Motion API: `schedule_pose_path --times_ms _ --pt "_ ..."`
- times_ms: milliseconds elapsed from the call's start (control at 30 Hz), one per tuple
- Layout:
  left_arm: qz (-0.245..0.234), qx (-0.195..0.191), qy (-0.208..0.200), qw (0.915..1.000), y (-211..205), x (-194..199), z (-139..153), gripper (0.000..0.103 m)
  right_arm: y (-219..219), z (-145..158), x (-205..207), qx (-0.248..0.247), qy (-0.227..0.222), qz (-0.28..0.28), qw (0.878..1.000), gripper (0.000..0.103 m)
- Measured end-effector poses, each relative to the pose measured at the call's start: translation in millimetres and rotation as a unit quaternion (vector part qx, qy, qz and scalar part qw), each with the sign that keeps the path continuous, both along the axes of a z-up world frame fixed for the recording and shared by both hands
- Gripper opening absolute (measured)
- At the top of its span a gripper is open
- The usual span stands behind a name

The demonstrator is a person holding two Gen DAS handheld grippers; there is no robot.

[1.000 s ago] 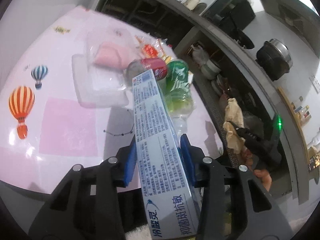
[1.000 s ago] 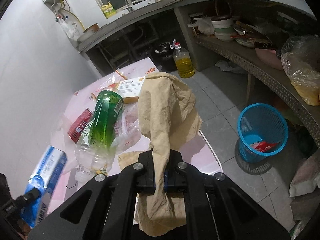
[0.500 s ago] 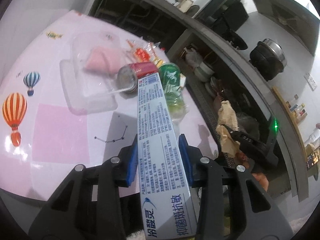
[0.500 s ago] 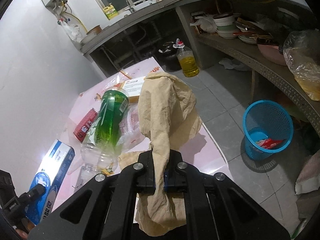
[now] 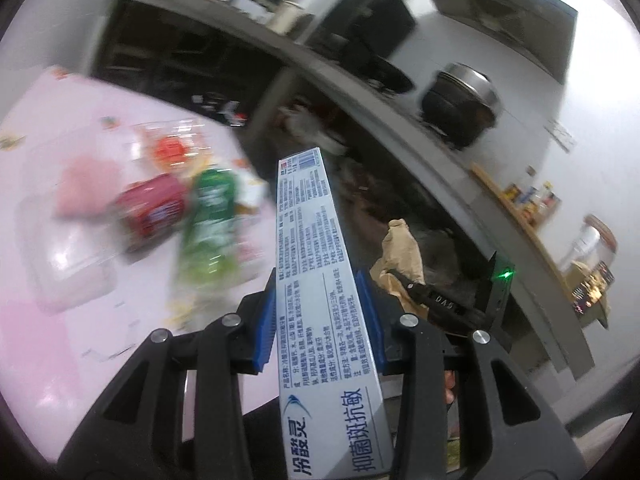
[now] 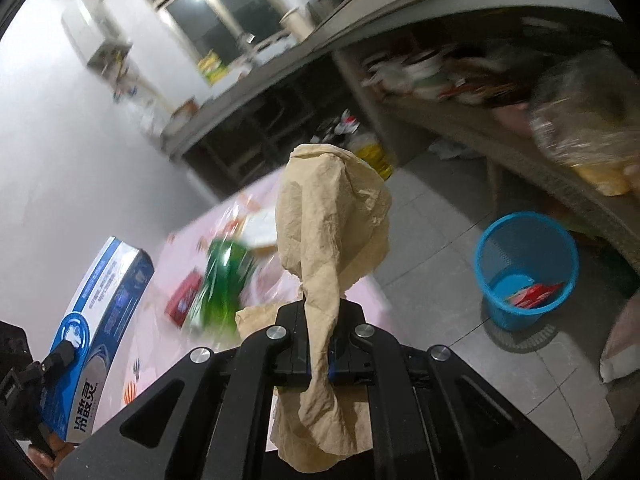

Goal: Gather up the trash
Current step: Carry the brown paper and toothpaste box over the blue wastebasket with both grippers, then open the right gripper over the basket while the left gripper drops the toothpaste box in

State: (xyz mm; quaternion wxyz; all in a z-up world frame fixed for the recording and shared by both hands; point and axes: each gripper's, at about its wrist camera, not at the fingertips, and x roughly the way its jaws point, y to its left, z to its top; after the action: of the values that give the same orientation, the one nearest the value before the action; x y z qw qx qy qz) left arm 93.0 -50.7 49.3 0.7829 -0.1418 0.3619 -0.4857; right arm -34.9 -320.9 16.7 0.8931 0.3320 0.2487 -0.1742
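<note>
My left gripper (image 5: 320,300) is shut on a long blue-and-white toothpaste box (image 5: 316,280), held above the pink table (image 5: 48,336); the box also shows in the right wrist view (image 6: 104,304). My right gripper (image 6: 320,340) is shut on a crumpled tan paper napkin (image 6: 332,232), also seen in the left wrist view (image 5: 400,248). A green plastic bottle (image 5: 208,216), a red can (image 5: 154,204) and a clear plastic container (image 5: 68,256) lie on the table. A blue wastebasket (image 6: 524,268) stands on the floor to the right.
A low shelf with dishes and a plastic bag (image 6: 580,128) runs along the right. A counter with a dark pot (image 5: 460,108) is behind. A yellow oil bottle (image 6: 372,156) stands on the grey tiled floor (image 6: 448,240) past the table.
Both grippers have lifted and swung right, away from the table, with their loads still held. The views are now blurred by motion, and the wastebasket sits closer in the right wrist view.
</note>
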Motion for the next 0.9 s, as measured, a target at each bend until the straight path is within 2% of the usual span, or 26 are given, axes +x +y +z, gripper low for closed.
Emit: schedule_pose_path --times_ms 167,300,367,500,533,667,767,833,867,900 --pt "-0.07 0.017 -0.01 0.9974 -96 4 12 0.035 -47 -2 -48 0.007 -0.01 -0.081 0.997 0.005" --pt "-0.124 0.051 0.027 0.9906 -186 10 1 0.035 -90 -38 -78 0.079 -0.018 -0.124 0.989 0.005" --pt "-0.147 0.084 0.056 0.9841 -241 16 -14 0.035 -109 -68 -87 0.13 -0.023 -0.143 0.981 0.005" --pt "-0.168 0.161 0.103 0.967 -329 27 -56 0.035 -145 -128 -93 0.227 -0.037 -0.178 0.957 0.005" --pt "-0.174 0.188 0.115 0.9599 -355 31 -73 0.035 -155 -148 -92 0.255 -0.042 -0.188 0.947 0.005" --pt "-0.174 0.257 0.135 0.9408 -420 36 -127 0.035 -187 -210 -78 0.325 -0.042 -0.222 0.918 0.005" --pt "-0.173 0.28 0.136 0.9343 -460 42 -154 0.035 -213 -246 -64 0.359 -0.043 -0.245 0.9 0.005" --pt "-0.176 0.29 0.121 0.9329 -485 44 -166 0.035 -232 -263 -50 0.369 -0.053 -0.254 0.892 0.009" --pt "-0.179 0.295 0.109 0.9321 -497 47 -171 0.039 -243 -274 -44 0.372 -0.053 -0.26 0.89 0.011" --pt "-0.174 0.298 0.103 0.933 -505 50 -173 0.048 -251 -285 -39 0.372 -0.051 -0.273 0.886 0.024"
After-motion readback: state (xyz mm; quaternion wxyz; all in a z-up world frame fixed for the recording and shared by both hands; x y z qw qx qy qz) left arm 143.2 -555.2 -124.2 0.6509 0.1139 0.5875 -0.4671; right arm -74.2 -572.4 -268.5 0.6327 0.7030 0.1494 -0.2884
